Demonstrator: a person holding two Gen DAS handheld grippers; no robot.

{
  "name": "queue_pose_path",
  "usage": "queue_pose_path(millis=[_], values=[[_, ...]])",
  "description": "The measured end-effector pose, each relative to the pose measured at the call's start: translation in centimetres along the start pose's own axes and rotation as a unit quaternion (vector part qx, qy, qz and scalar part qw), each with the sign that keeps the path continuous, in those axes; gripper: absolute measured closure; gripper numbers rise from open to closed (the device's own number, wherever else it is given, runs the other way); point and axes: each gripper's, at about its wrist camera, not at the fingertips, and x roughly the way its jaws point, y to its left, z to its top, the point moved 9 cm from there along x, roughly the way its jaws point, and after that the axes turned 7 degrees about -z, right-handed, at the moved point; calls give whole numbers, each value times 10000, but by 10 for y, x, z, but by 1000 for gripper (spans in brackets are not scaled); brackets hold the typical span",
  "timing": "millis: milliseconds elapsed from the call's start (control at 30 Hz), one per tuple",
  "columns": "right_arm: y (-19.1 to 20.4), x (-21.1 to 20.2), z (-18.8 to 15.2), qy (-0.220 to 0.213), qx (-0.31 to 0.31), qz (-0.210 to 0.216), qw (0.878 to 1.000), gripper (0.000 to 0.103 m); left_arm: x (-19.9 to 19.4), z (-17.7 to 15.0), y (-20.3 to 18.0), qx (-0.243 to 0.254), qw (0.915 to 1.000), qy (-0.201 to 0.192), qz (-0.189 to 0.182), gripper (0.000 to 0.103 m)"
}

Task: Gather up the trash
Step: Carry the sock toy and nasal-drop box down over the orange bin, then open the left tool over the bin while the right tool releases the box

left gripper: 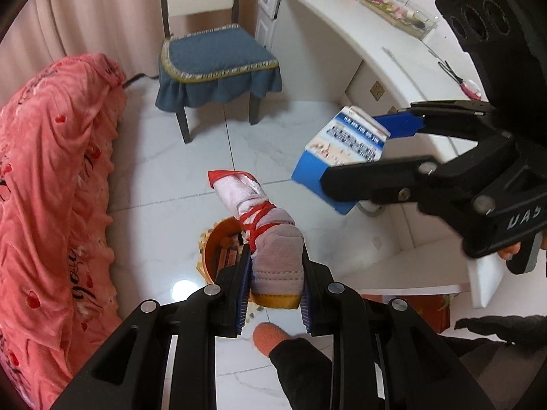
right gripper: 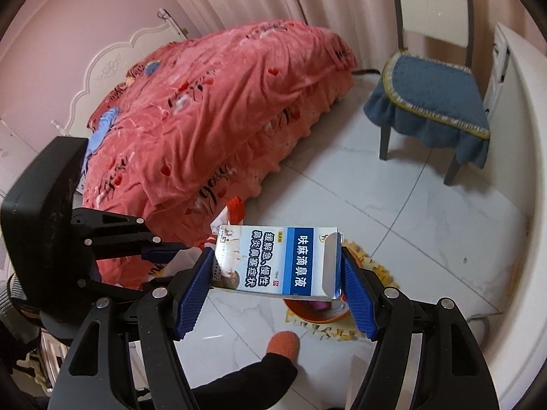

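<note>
My left gripper (left gripper: 274, 266) is shut on a pale pink fabric bundle wrapped with red string (left gripper: 265, 225), held above an orange trash bin (left gripper: 220, 249) on the floor. My right gripper (right gripper: 278, 273) is shut on a blue and white medicine box (right gripper: 277, 261), held above the same orange bin (right gripper: 316, 311). In the left wrist view the right gripper (left gripper: 355, 152) holds the box (left gripper: 338, 157) up to the right of the bundle. In the right wrist view the left gripper (right gripper: 191, 244) is at the left; its bundle is mostly hidden behind the box.
A bed with a pink quilt (right gripper: 212, 116) is on the left. A chair with a blue cushion (left gripper: 215, 54) stands beyond the bin. A white desk (left gripper: 376, 44) with clutter runs along the right. White tiled floor (right gripper: 393, 205) lies between them. My foot in an orange sock (left gripper: 270, 336) is near the bin.
</note>
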Motion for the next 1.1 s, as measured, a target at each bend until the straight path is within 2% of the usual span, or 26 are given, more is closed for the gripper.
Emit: queue_pose_path(millis=[233, 500, 567, 667, 933, 1100], values=[[-10, 58, -12, 331, 249, -34, 9991, 32, 30, -9, 22, -132, 9995, 240, -137, 77], [-17, 91, -25, 548, 375, -68, 9978, 31, 53, -18, 29, -137, 9986, 452, -228, 76], [-18, 99, -25, 633, 398, -88, 9972, 28, 57, -18, 33, -95, 9989, 430, -134, 63], [-23, 108, -28, 703, 492, -153, 9962, 26, 63, -20, 36, -164, 9985, 497, -138, 62], [-26, 105, -30, 725, 522, -136, 9959, 27, 65, -23, 38, -218, 9978, 619, -112, 62], [-31, 88, -25, 600, 575, -151, 9964, 27, 60, -18, 34, -236, 9983, 530, -79, 62]])
